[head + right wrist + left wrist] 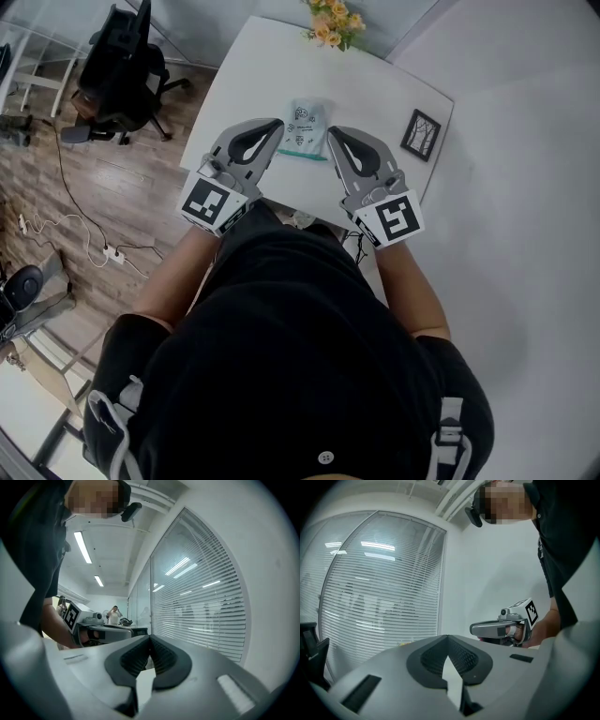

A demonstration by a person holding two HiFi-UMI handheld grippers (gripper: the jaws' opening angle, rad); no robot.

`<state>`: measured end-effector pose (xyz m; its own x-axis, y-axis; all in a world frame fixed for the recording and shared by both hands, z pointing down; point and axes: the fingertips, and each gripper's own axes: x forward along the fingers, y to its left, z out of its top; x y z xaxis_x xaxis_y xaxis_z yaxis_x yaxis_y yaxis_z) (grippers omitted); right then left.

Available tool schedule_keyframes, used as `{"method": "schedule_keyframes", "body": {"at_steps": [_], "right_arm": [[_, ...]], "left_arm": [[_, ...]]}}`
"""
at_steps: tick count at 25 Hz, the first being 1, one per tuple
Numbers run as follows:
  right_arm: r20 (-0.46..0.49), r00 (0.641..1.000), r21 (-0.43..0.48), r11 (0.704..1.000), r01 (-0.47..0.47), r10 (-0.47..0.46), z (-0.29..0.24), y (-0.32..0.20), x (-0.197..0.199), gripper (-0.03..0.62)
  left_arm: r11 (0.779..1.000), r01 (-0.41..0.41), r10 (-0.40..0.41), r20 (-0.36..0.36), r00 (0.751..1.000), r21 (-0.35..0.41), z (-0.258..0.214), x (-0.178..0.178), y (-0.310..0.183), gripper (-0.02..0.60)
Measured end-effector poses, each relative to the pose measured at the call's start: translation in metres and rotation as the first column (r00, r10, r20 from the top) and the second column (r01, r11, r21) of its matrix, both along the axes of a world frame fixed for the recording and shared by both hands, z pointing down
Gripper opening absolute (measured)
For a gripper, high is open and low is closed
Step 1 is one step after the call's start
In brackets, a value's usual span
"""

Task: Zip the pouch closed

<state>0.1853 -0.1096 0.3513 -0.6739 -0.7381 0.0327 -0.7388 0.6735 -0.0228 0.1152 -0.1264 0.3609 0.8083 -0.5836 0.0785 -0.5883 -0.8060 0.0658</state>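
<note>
While you hold both tools level above the white surface (pixel 253 75), the jaws of your left gripper (pixel 448 637) are clenched tip to tip with nothing between them. The jaws of your right gripper (pixel 150 637) are pressed together the same way and are just as empty. Each gripper view catches the other gripper off to one side, in front of a wall of slatted blinds (pixel 379 597).

From your head view, the two grippers sit side by side, tips pointing away from you and angled slightly toward each other. The pouch (pixel 307 129) lies flat on the surface between and just past those tips, touched by neither. A teal strip runs along its near edge; you cannot tell from here how far the zip is drawn. A bunch of flowers (pixel 333 21) stands at the far edge, a small picture frame (pixel 421 134) lies to the right of the pouch, and an office chair (pixel 120 66) stands on the wooden floor (pixel 84 206) to the left.
</note>
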Motion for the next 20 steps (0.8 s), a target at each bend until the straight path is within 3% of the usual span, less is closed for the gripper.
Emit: {"method": "schedule_keyframes", "body": {"at_steps": [20], "right_arm": [[-0.006,0.999,-0.013,0.999,-0.049,0.049,0.005,0.001,0.013,0.011]], "left_arm": [[1.000,-0.008,0.007,0.010,1.000,0.020,-0.004,0.006,0.004,0.008]]}}
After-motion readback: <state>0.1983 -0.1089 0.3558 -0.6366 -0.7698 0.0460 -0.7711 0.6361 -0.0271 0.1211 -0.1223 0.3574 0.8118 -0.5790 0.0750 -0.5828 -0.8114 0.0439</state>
